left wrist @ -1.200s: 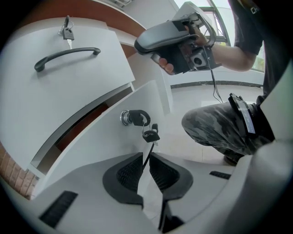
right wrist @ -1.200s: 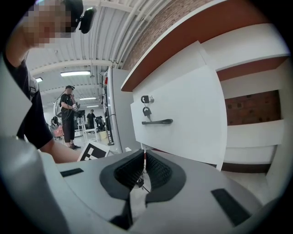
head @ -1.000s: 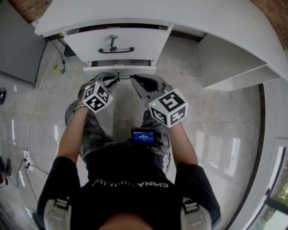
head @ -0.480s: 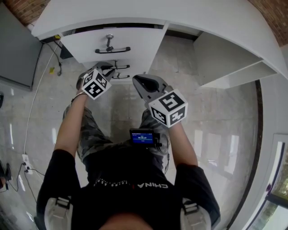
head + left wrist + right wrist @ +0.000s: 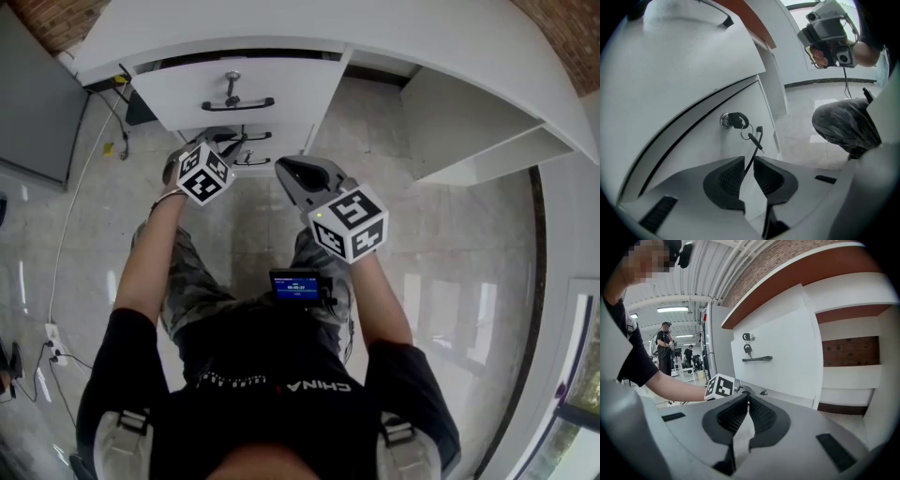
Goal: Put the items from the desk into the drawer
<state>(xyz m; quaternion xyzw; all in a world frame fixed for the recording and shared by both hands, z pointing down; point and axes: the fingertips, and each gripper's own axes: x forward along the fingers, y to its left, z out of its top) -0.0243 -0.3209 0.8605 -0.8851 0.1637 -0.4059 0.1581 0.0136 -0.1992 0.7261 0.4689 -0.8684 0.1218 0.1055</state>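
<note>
Left claw (image 5: pixel 748 164) clenched on drawer handle (image 5: pixel 755 144) below the key (image 5: pixel 736 120); right claw (image 5: pixel 746 397) clenched empty alongside.

Legend: your black shirt (image 5: pixel 272 422) bears the word "CHINA", seen upside down across the chest; the small screen's (image 5: pixel 296 285) figures are too small to read.

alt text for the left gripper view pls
The left gripper has its two black jaws closed on the thin black handle of a white drawer front, seen close up. Just above, a key sits in the lock with a second key hanging from its ring; the right gripper and the person's knee show at right.
</note>
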